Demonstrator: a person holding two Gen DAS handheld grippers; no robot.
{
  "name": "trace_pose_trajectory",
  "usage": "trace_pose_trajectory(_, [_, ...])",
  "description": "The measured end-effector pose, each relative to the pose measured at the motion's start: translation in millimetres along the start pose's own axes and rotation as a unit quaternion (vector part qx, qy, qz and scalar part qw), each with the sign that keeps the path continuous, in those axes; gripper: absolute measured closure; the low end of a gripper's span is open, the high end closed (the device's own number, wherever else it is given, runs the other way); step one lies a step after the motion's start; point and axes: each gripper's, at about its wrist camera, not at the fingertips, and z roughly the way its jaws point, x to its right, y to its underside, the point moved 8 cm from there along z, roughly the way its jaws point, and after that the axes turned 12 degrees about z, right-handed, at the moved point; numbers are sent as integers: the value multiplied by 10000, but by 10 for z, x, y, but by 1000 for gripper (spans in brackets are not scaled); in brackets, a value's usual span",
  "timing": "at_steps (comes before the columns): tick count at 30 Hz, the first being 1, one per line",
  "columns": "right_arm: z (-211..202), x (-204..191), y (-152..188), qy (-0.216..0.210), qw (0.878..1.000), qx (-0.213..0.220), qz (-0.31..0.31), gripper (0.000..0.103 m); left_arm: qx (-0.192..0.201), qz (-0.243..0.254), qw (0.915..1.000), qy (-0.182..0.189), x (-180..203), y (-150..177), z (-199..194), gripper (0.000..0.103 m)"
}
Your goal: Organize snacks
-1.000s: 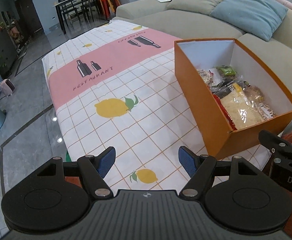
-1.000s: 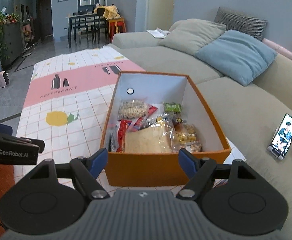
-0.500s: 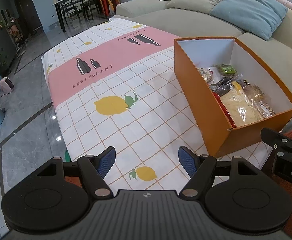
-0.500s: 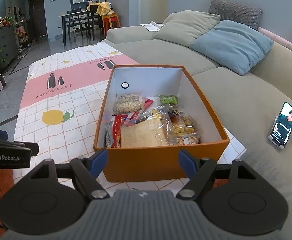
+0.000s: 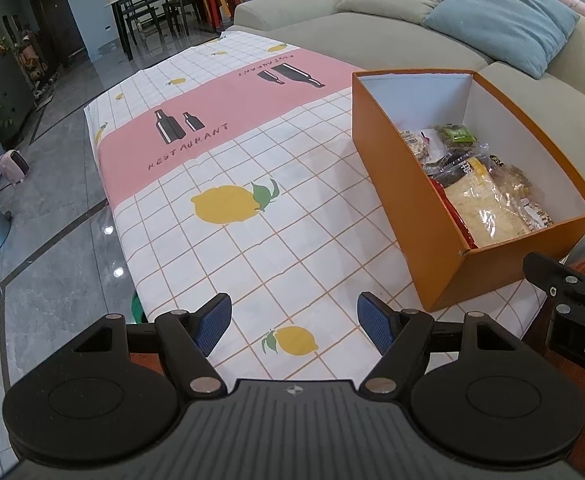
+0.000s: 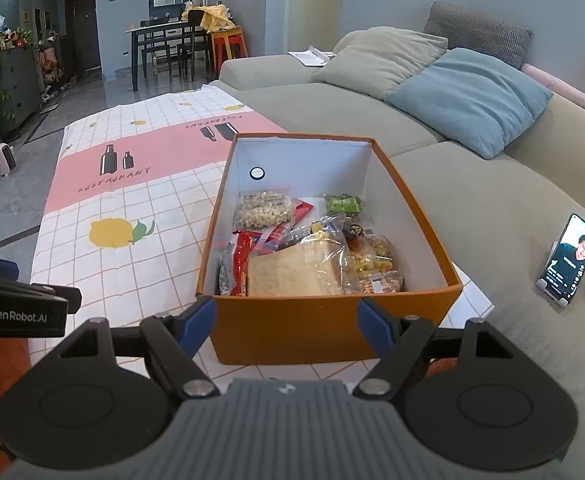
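Both the left gripper (image 5: 294,322) and right gripper (image 6: 287,322) are held spread and empty, near the orange box (image 6: 332,330). The snacks (image 6: 312,248) are seen piled inside it; none lies on the tablecloth (image 5: 252,240), so gathering appears complete, or unpacking pending.

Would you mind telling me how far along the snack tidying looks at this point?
Nearly finished, it seems: the snack packets all lie inside the orange box, and none shows on the tablecloth. Nothing is in hand; the left gripper and right gripper are both open and empty. No lid is visible.
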Motion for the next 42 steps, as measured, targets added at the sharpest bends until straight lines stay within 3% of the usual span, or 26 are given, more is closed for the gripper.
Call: trace_pose_trajectory(42, [23,-70,44,-35,9998,-51,-181,27,-17,-56,10000,-5,-18,45,16,18])
